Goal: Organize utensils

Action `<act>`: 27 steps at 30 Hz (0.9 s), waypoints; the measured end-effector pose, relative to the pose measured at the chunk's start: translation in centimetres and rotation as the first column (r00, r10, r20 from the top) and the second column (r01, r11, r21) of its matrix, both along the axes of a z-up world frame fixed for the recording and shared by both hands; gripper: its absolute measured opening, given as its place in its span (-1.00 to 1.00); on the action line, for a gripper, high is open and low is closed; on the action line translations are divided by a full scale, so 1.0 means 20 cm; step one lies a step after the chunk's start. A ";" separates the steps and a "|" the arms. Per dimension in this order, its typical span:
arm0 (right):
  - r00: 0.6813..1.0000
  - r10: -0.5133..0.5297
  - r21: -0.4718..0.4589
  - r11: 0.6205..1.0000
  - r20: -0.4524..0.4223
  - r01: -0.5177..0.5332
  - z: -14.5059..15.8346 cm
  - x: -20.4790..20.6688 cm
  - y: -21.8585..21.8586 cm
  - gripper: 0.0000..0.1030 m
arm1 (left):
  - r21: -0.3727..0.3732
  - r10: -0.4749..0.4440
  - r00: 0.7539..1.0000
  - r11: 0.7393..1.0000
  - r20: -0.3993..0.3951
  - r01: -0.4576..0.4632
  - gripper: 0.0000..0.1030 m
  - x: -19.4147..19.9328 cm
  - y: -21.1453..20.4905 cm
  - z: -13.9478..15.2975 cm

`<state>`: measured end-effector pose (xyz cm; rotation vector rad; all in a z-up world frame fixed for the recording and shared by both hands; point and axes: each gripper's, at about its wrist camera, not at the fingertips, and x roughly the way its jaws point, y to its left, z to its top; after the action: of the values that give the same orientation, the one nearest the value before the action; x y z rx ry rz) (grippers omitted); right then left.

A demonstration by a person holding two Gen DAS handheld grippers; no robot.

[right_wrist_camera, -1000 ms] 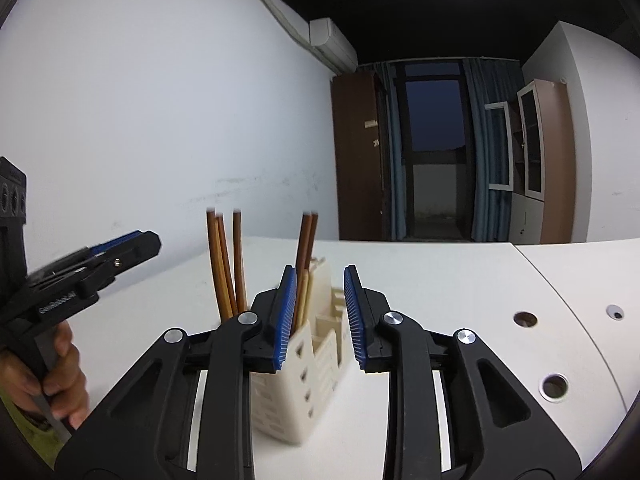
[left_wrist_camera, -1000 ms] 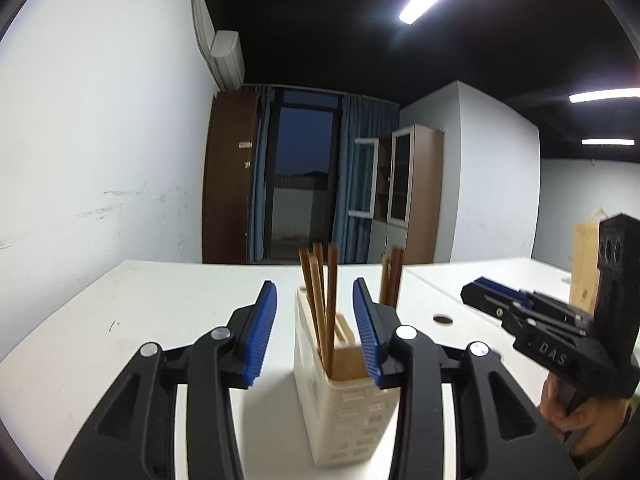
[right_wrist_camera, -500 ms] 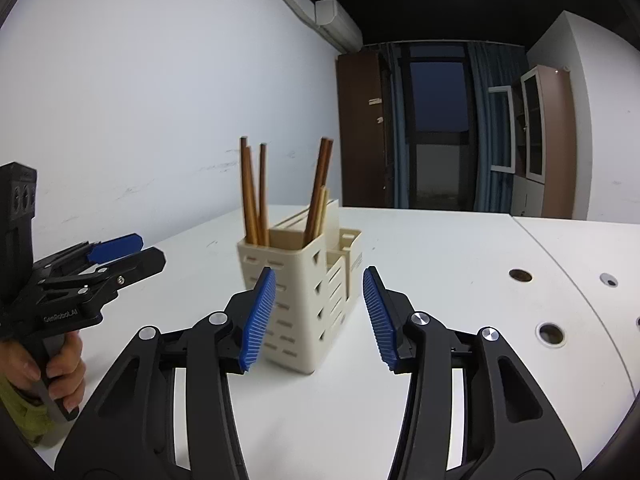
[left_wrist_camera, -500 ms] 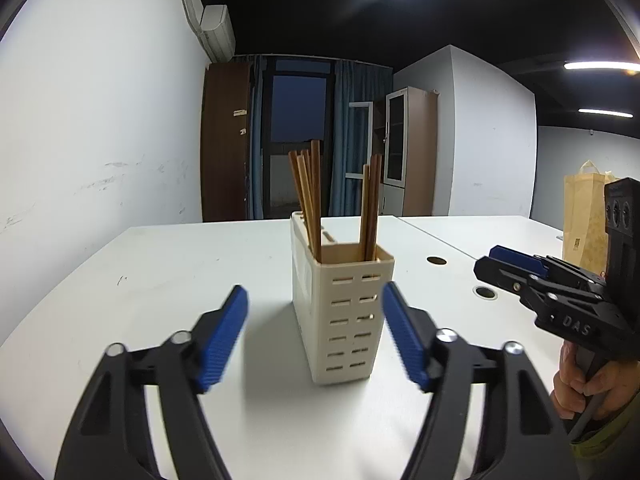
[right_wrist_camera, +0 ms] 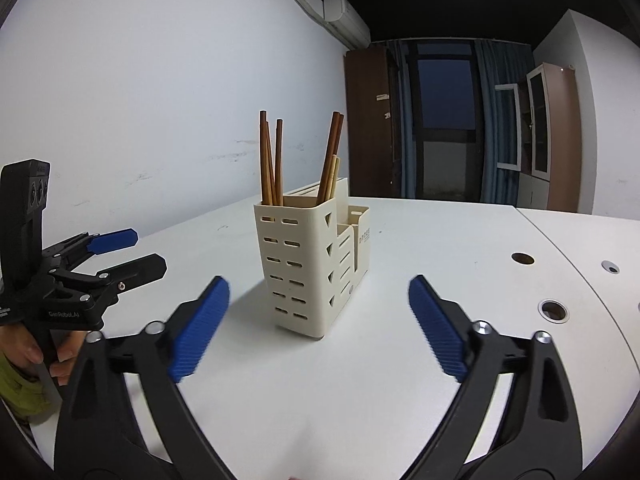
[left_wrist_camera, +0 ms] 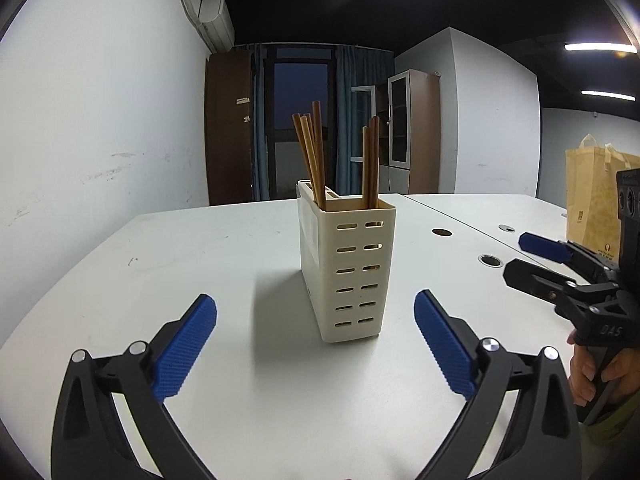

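A cream slotted utensil holder (left_wrist_camera: pixel 347 268) (right_wrist_camera: pixel 310 264) stands upright on the white table (left_wrist_camera: pixel 200 264) (right_wrist_camera: pixel 440 248). Several brown chopsticks (left_wrist_camera: pixel 314 156) (right_wrist_camera: pixel 272 160) stand in its tall compartments. My left gripper (left_wrist_camera: pixel 316 320) is in front of the holder, its jaws opening wide with nothing between them. My right gripper (right_wrist_camera: pixel 318 304) is likewise short of the holder, jaws opening, its blue pads (right_wrist_camera: pixel 436 326) clear of it. Each gripper shows in the other's view, the right gripper (left_wrist_camera: pixel 532 256) at the right edge and the left gripper (right_wrist_camera: pixel 132 252) at the left edge.
A yellow paper bag (left_wrist_camera: pixel 596 196) stands on the table at the far right. Round cable holes (right_wrist_camera: pixel 554 310) dot the table's right side. A white wall (right_wrist_camera: pixel 160 100) runs along the table's left. A person's hand (left_wrist_camera: pixel 596 368) holds the right gripper's handle.
Both grippers have drawn back and down from above the holder, and their jaws have spread from narrow to wide. The chopsticks stay in the holder.
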<state>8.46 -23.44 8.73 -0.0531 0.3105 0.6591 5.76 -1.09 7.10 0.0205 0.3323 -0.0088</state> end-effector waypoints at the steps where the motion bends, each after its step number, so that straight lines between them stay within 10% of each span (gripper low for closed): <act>1: 1.000 -0.001 0.002 1.000 -0.001 0.001 0.00 0.00 0.00 0.79 | 0.007 0.002 1.000 1.000 -0.004 -0.002 0.89 0.00 -0.01 0.00; 27: 0.999 0.018 0.014 1.000 -0.027 -0.017 -0.04 0.04 -0.01 0.84 | -0.021 0.013 0.999 1.000 -0.033 -0.014 0.89 -0.02 0.00 0.01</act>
<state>9.16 -23.63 8.03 -0.0342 0.3319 0.6798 5.36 -1.07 7.39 -0.0024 0.3648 0.0007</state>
